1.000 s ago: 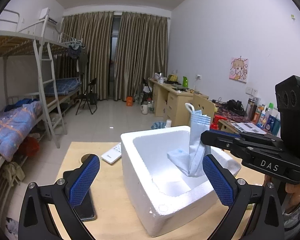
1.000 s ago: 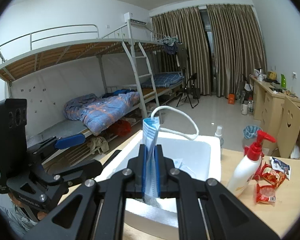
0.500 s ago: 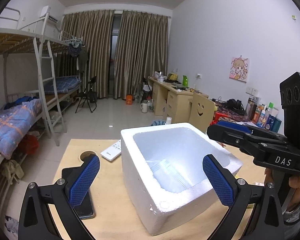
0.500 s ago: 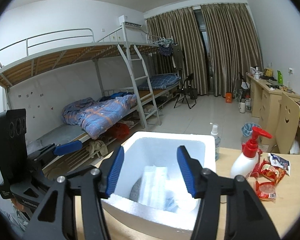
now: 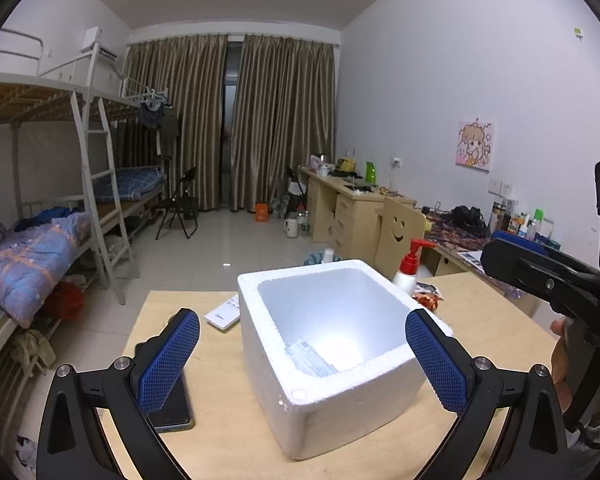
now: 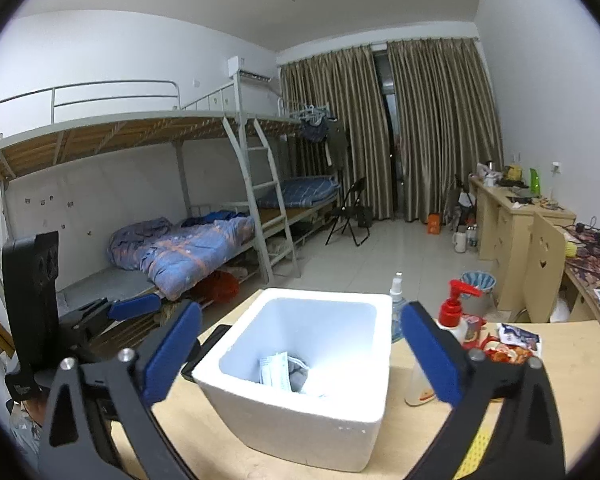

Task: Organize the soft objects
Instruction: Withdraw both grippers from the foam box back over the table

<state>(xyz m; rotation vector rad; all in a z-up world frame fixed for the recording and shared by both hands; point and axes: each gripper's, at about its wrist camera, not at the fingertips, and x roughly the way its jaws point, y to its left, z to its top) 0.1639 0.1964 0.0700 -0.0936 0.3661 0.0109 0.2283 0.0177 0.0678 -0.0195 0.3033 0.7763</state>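
A white foam box [image 5: 300, 396] [image 6: 312, 420] stands on the wooden table. Face masks [image 6: 278, 372] and a grey soft item lie on its bottom; a mask edge [image 5: 308, 358] shows in the left wrist view. My left gripper [image 5: 300, 364] is open and empty, its blue pads either side of the box's near part. My right gripper [image 6: 300, 352] is open and empty, held back above the box's near side. The right gripper's body also shows at the right of the left wrist view [image 5: 548, 280].
A dark phone [image 5: 172, 408] and a white remote [image 5: 224, 314] lie left of the box. A red-pump lotion bottle [image 6: 440, 356], a small spray bottle [image 6: 396, 312] and snack packets [image 6: 508, 344] stand right of it. Beds, desks and a chair are beyond the table.
My right gripper held a face mask over the box, then opened and dropped it in. Both grippers have since drawn back and up from the box.
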